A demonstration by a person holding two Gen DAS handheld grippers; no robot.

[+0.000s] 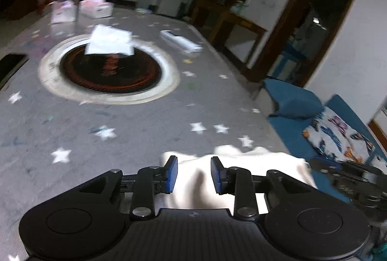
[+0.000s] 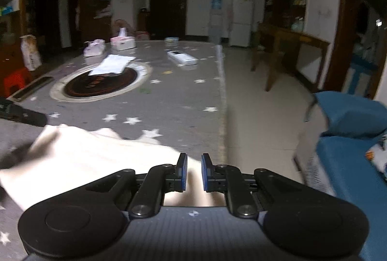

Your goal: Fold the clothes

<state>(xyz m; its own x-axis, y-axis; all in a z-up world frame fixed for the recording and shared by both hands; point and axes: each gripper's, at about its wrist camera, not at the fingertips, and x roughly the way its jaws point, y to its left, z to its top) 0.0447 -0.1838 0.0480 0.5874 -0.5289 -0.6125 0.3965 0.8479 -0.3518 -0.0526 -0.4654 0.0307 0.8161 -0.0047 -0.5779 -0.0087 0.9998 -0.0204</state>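
Left gripper point(image 1: 194, 173): I read its blue-padded jaws as parted, a clear gap between them, pads not pressing on anything. The cream-white cloth garment point(image 1: 241, 164) lies under and ahead of the jaws, rumpled, on the near right part of the grey star-patterned table cover point(image 1: 121, 120). Cloth shows through the gap, but I see no pinch.

Right gripper point(image 2: 194, 172): jaws nearly together, only a narrow slot left. The same cream garment point(image 2: 84, 159) spreads left from the fingertips and runs under them. A fold of it seems to sit in the slot, but blur and shadow stop me from confirming a grip; I can't tell if cloth is actually clamped.

In the left wrist view, the right gripper's black body point(image 1: 350, 178) shows at the far right edge, just beside the garment's right end.

Rest of the table, well apart from the garment:
- round dark inset plate with pale ring point(image 1: 110, 69), mid-table
- white folded paper sheet point(image 1: 110, 42) overlapping the plate's far rim
- long white remote-like box point(image 1: 181, 40), right of the sheet
- two pale pink tissue boxes point(image 1: 95, 6) at the far end
- black flat slab point(image 1: 11, 65) at the left edge

Blue upholstered sofa point(image 2: 350, 140) stands right of the table, with a butterfly-print cushion point(image 1: 338, 135) on it.
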